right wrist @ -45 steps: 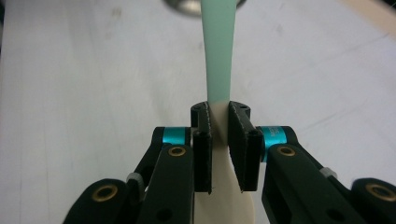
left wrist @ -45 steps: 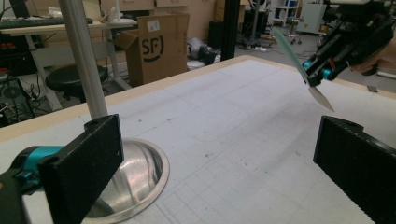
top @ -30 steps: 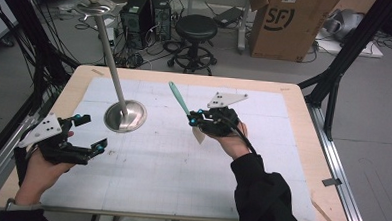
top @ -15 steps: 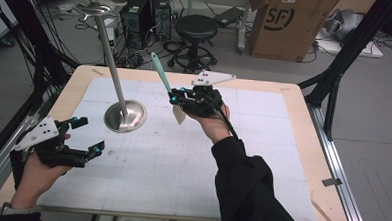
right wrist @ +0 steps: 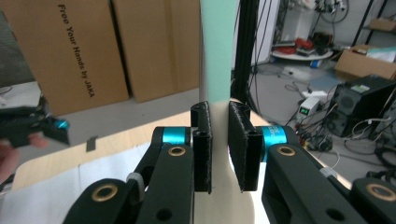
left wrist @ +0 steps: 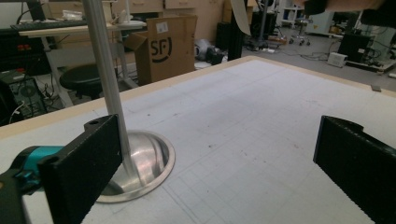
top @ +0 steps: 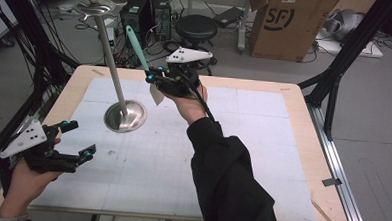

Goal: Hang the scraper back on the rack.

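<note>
A spatula with a teal handle [top: 135,47] and a pale blade [top: 157,95] is held upright, tilted left, above the table's far middle. My right gripper [top: 158,81] is shut on it where handle meets blade; in the right gripper view the jaws [right wrist: 219,140] squeeze the spatula [right wrist: 217,46]. Left of it stands a metal stand [top: 125,116] with a round base, a thin pole and a small top dish. My left gripper [top: 80,139] is open low at the near left, with nothing between its jaws. In the left gripper view [left wrist: 217,154] the stand's base [left wrist: 142,161] lies just ahead.
A white gridded mat [top: 242,157] covers the wooden table [top: 304,102]. Behind the table are a cardboard box [top: 288,24], a black stool [top: 196,26] and a computer tower [top: 141,10]. Black frame struts [top: 336,71] rise at the right.
My right hand has carried the spatula left and farther away, close to the stand's pole. The left gripper has stayed put and open.
</note>
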A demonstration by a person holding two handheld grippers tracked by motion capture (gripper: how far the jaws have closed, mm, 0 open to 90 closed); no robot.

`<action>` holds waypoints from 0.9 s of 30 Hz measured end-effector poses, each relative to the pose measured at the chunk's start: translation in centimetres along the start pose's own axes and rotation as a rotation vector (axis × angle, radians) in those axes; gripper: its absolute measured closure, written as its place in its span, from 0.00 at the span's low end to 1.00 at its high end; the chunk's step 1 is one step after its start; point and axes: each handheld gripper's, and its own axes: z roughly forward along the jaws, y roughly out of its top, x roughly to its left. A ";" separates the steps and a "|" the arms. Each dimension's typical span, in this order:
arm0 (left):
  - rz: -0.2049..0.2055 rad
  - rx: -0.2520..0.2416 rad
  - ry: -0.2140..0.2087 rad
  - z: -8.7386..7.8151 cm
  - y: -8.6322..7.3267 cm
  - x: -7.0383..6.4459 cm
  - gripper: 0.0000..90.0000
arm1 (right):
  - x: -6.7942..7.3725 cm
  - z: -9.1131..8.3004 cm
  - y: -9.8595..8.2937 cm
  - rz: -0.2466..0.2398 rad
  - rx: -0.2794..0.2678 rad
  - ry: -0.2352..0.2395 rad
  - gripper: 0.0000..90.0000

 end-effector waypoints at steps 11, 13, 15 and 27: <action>-0.011 -0.005 0.035 -1.8 -0.4 0.2 0.02 | 0.2 1.4 2.0 -0.001 -0.041 -0.007 0.89; -0.010 -0.001 0.038 -1.9 -0.5 0.2 0.02 | 0.3 1.6 2.1 -0.003 -0.036 -0.005 0.89; -0.008 0.005 0.041 -2.0 -0.6 0.2 0.02 | 0.3 1.8 2.1 0.002 -0.025 -0.010 0.89; -0.014 0.010 0.066 -3.0 -0.9 0.2 0.02 | 0.0 2.4 1.8 0.011 -0.041 0.002 0.89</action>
